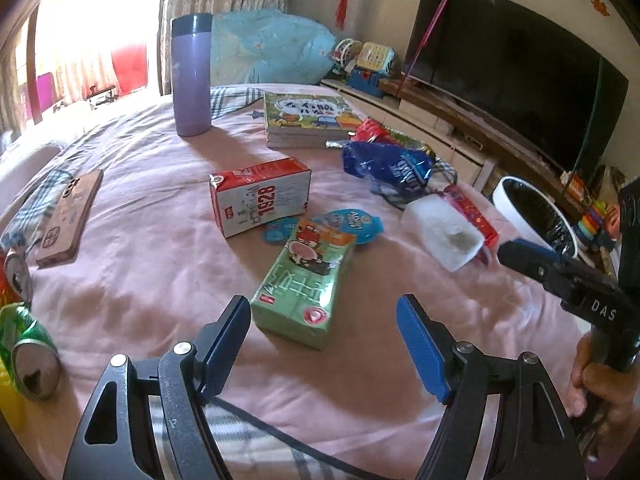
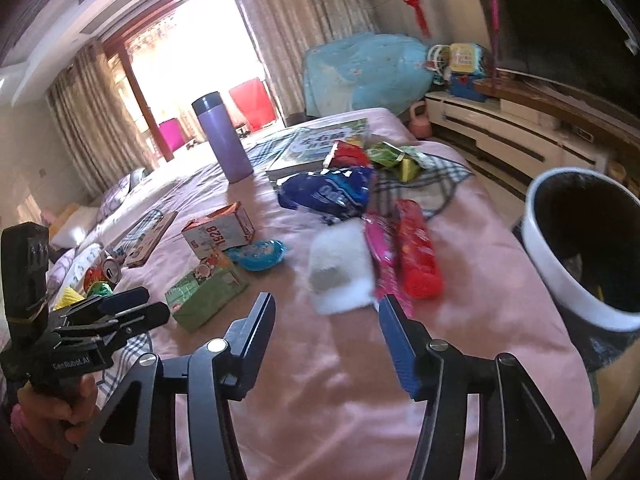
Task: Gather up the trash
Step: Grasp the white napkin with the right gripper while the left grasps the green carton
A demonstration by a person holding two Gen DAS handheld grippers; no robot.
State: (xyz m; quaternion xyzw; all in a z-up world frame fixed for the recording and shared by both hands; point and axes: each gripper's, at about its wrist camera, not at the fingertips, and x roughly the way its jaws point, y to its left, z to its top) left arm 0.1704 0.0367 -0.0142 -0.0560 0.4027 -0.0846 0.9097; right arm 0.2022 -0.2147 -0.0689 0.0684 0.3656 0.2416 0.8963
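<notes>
Left wrist view is showing the left gripper (image 1: pixel 324 312) with its blue-padded fingers (image 1: pixel 420 340) standing wide apart and holding nothing, hovering over the pink bedsheet (image 1: pixel 140 260). Right wrist view is showing the right gripper (image 2: pixel 326 312) with its jaws also apart and empty.

The white round trash bin with a black liner (image 2: pixel 560 272) is sitting at the right edge of that frame, beside the bed. The blue crinkled snack bag (image 2: pixel 328 192) is lying in the upper middle, beyond the fingertips. The red plastic wrapper (image 2: pixel 416 248) and the pink wrapper (image 2: pixel 380 248) are lying side by side just above the right finger. The white soft packet (image 2: pixel 340 264) is resting directly ahead of the gap between the fingers, not touching them.

In the left wrist view, the green rectangular carton (image 1: pixel 300 292) is lying in the lower middle, just beyond the left finger and partly between the tips. The red-and-white carton (image 1: pixel 260 200) is lying above it. The crushed green can (image 1: pixel 28 352) is sitting at the lower left edge.
</notes>
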